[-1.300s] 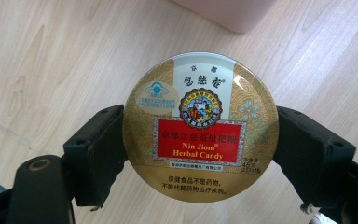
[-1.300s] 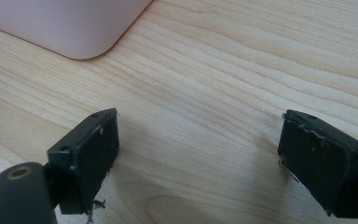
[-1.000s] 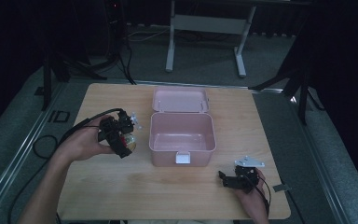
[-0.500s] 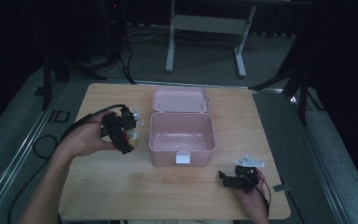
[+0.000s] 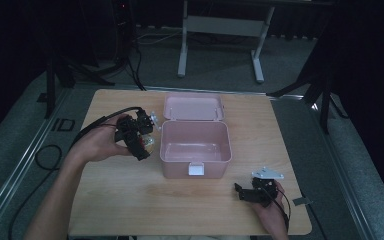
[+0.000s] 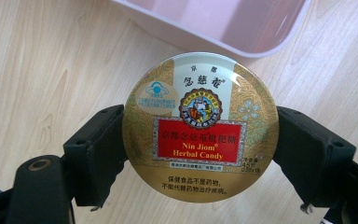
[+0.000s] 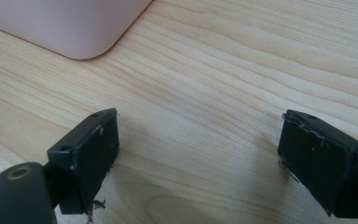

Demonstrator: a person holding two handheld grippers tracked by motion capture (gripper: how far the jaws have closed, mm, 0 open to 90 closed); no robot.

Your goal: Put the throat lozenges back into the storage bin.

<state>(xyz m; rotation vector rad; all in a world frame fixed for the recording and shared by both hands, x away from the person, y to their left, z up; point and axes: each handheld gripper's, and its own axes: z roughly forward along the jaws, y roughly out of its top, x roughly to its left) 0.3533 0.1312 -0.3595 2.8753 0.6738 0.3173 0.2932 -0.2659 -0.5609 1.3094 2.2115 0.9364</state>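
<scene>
Gold-printed metal catches the light: a round, flat candy tin (image 6: 200, 128) sits clamped between the two black jaws of the left gripper (image 6: 200, 154), its glossy lid facing the camera. That lid carries a red rectangular label reading "Nin Jiom Herbal Candy", a scalloped emblem above it, pale floral panels at either side and a small blue-and-white sticker at about 10 o'clock. The jaw pads are matte, blocky and rubber-like, pressed against the tin's rim at 9 and 3 o'clock.

From the high view, the left gripper (image 5: 139, 134) is held above the table (image 5: 130, 200), just beside the left wall of a pink box (image 5: 195, 149). This box is smooth plastic with rounded corners, open, its hinged lid (image 5: 193, 107) lying back flat at 12 o'clock and a small white latch (image 5: 196, 170) on its front wall. In the left gripper view, a corner of the box lies beyond the tin at 12 o'clock.

Pale wood with fine, wavy grain forms the tabletop. At its 5 o'clock corner the right gripper (image 5: 252, 194) rests low, a grey three-cornered plate on top. Its jaws stand wide apart with nothing between them (image 7: 200, 154); their pads look scuffed and frayed at the edges.
</scene>
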